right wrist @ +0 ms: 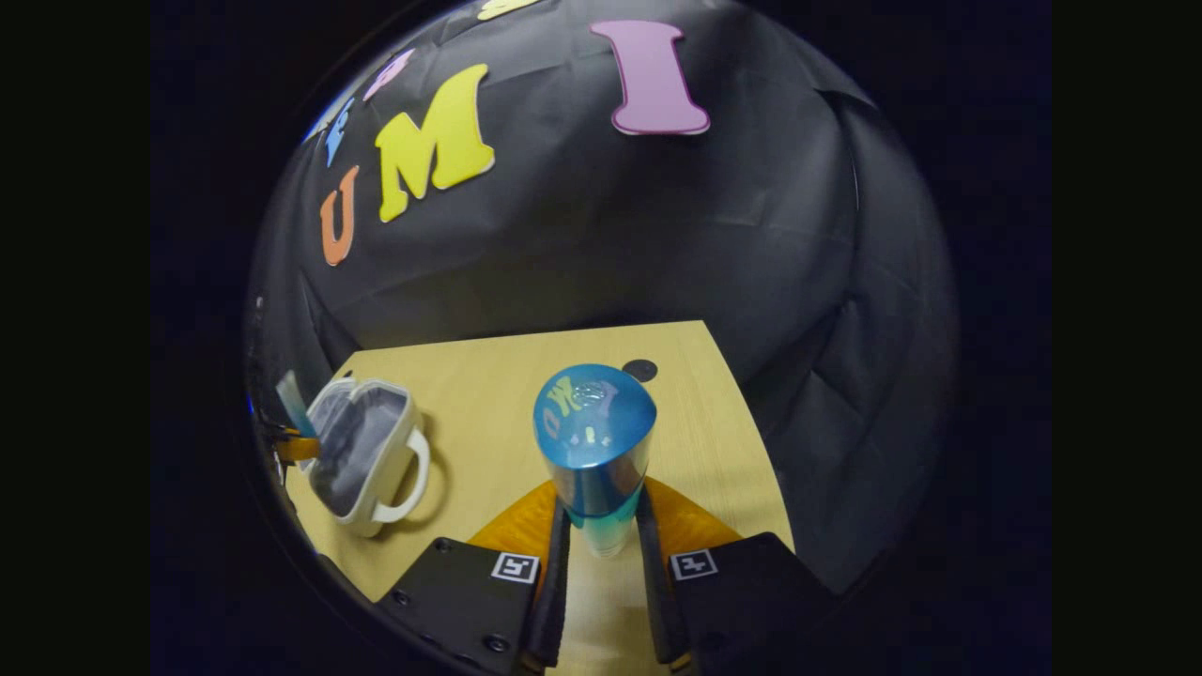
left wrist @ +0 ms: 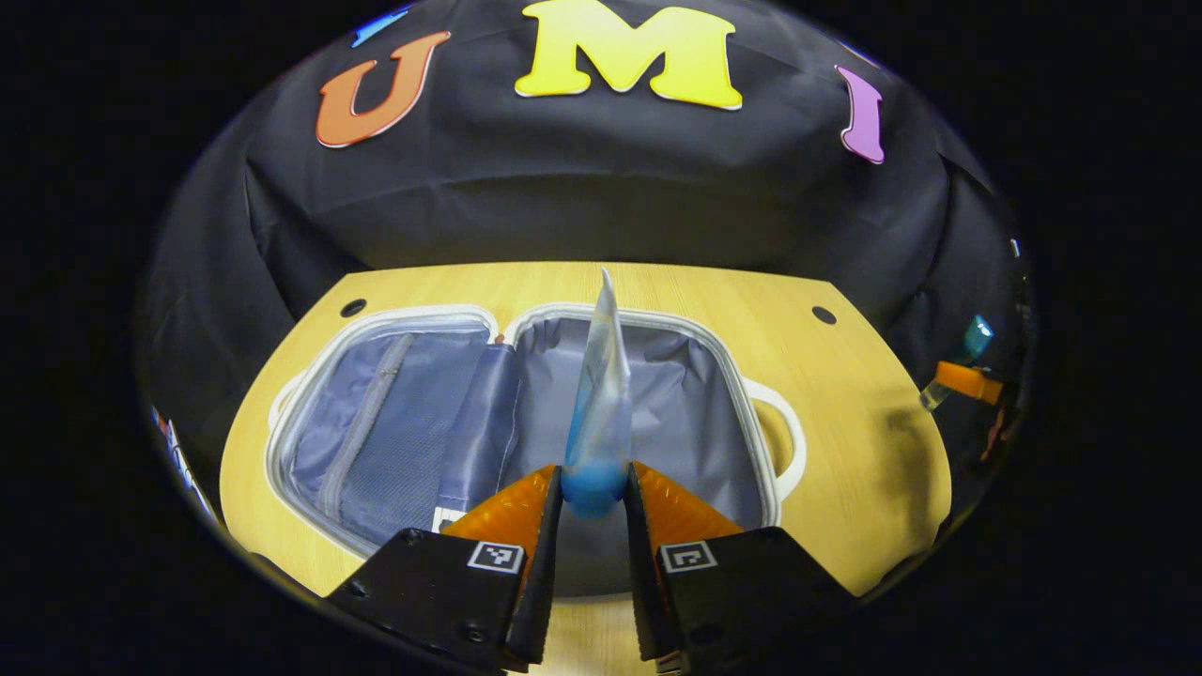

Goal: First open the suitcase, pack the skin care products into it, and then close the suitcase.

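Observation:
The white suitcase [left wrist: 282, 441] lies open flat on the wooden table, its grey lining showing in both halves. My left gripper [left wrist: 593, 493] is shut on a skin care tube [left wrist: 601, 394] by its blue cap, the flat end pointing up, above the right half of the case. In the right gripper view, my right gripper [right wrist: 601, 526] is shut on a bottle [right wrist: 596, 441] with a shiny blue cap, held upright over the table. The suitcase [right wrist: 371, 451] sits far to the left there, with the left gripper [right wrist: 296, 443] and its tube beside it.
The wooden table [left wrist: 845, 376] has small dark holes near its back corners. A white carry handle [left wrist: 789, 441] sticks out from the suitcase's right side. The right gripper with its bottle [left wrist: 963, 371] shows at the far right of the left gripper view. Black cloth walls surround the table.

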### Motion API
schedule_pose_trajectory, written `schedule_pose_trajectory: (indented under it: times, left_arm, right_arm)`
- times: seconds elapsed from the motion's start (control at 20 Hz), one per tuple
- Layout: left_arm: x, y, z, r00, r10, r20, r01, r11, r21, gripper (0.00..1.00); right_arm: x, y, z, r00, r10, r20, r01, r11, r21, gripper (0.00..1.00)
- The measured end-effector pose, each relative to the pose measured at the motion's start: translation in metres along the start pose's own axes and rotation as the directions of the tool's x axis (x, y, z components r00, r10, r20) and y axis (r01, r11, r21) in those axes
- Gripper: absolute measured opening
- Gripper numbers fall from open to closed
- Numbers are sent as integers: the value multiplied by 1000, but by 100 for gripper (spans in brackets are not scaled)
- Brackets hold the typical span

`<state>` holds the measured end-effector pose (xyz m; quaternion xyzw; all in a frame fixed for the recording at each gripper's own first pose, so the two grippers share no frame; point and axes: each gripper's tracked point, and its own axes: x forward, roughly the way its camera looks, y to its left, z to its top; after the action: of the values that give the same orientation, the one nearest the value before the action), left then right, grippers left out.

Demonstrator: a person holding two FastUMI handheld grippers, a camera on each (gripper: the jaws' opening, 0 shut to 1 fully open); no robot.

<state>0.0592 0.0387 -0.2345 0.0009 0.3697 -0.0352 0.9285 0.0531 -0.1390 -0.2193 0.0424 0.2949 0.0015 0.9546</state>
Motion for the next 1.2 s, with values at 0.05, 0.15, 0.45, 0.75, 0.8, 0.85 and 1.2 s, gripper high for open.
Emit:
schedule_pose_trajectory:
  times: [0.05, 0.15, 0.45, 0.75, 0.8, 0.85, 1.2]
  left_arm:
    - [9, 2, -6, 1000, -15, -21, 15, 1000, 6, 39]
    - [25, 9, -20, 996, -28, -80, 29, 1000, 7, 39]
    - [45, 27, -48, 969, -13, -247, 7, 1000, -25, 39]
    - [56, 30, -42, 939, 8, -344, -21, 999, -36, 41]
    - [59, 32, -41, 934, 20, -356, -34, 999, -33, 41]
    - [60, 31, -43, 927, 22, -375, -39, 999, -38, 41]
    - [63, 23, -47, 915, 14, -403, -32, 999, -36, 53]
  right_arm:
    - [-15, 4, 1, 1000, 4, 2, -4, 1000, -8, 34]
    - [-44, 15, 4, 1000, 14, -3, -14, 1000, -10, 34]
    - [-90, 48, 16, 999, 35, 19, -36, 999, 7, 34]
    - [-100, 81, 13, 997, 73, 15, -73, 997, -13, 34]
    - [-102, 86, 10, 997, 79, 14, -79, 997, -23, 34]
    - [-105, 90, 9, 996, 84, 14, -83, 996, -32, 34]
    - [-103, 100, 2, 992, 124, -4, -124, 987, -97, 34]
